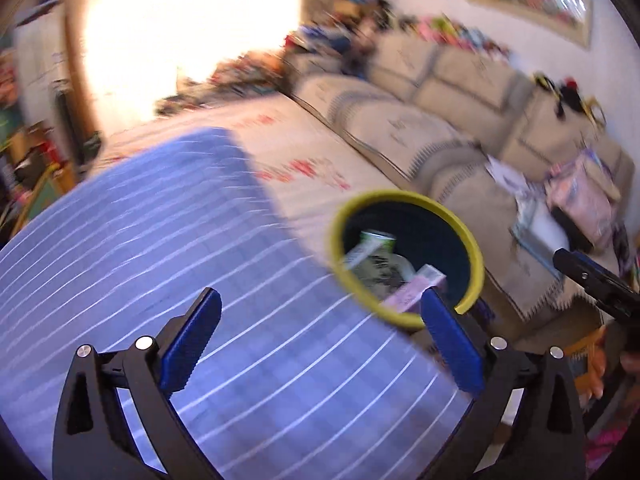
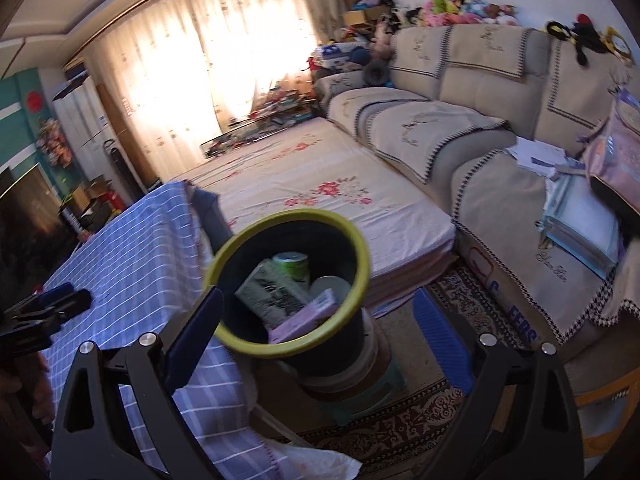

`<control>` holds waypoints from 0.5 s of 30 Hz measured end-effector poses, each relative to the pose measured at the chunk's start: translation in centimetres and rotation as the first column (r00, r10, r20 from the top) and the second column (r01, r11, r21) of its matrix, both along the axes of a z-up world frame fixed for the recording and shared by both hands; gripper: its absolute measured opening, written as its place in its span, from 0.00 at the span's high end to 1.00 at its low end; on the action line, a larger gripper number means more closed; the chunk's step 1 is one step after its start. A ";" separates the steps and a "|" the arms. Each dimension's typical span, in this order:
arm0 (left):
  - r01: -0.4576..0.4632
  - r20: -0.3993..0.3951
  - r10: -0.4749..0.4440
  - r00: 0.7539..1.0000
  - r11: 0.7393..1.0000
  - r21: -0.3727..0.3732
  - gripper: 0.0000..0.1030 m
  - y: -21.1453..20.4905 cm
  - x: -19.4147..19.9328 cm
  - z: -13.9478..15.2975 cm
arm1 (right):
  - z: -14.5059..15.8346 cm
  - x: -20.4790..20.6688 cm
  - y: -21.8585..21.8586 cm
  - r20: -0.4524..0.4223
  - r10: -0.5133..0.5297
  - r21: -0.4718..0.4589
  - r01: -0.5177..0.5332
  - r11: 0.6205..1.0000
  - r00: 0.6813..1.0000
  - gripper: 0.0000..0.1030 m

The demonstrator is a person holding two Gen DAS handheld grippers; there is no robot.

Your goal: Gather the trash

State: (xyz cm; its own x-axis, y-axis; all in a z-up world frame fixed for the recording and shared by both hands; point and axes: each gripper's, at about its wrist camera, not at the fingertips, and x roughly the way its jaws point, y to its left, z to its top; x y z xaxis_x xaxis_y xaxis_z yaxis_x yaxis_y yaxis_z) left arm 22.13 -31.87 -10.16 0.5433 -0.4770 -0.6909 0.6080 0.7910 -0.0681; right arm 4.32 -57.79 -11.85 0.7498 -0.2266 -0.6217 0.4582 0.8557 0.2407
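A dark bin with a yellow-green rim (image 2: 280, 216) stands on a low round stool beside the table. Inside lie a green can (image 2: 292, 264), a grey-green carton (image 2: 268, 292), a pink box (image 2: 304, 316) and a pale round lid (image 2: 330, 284). My right gripper (image 2: 318, 294) is open just above and in front of the bin, holding nothing. My left gripper (image 1: 320, 293) is open and empty over the blue checked tablecloth (image 1: 160, 240), with the bin (image 1: 404, 196) just beyond its right finger. The left wrist view is blurred.
A beige sofa (image 2: 480, 92) with papers and folders (image 2: 580, 216) runs along the right. A flowered mattress (image 2: 320, 184) lies behind the bin. A patterned rug (image 2: 400, 420) covers the floor, and a white bag (image 2: 320, 460) lies by the table's foot.
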 end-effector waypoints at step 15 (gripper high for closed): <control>-0.521 0.177 0.541 0.822 0.840 -0.150 0.05 26.5 -12.8 5.2 | 4.8 -2.5 12.7 0.041 0.250 -0.137 -0.243 0.960 0.967 0.10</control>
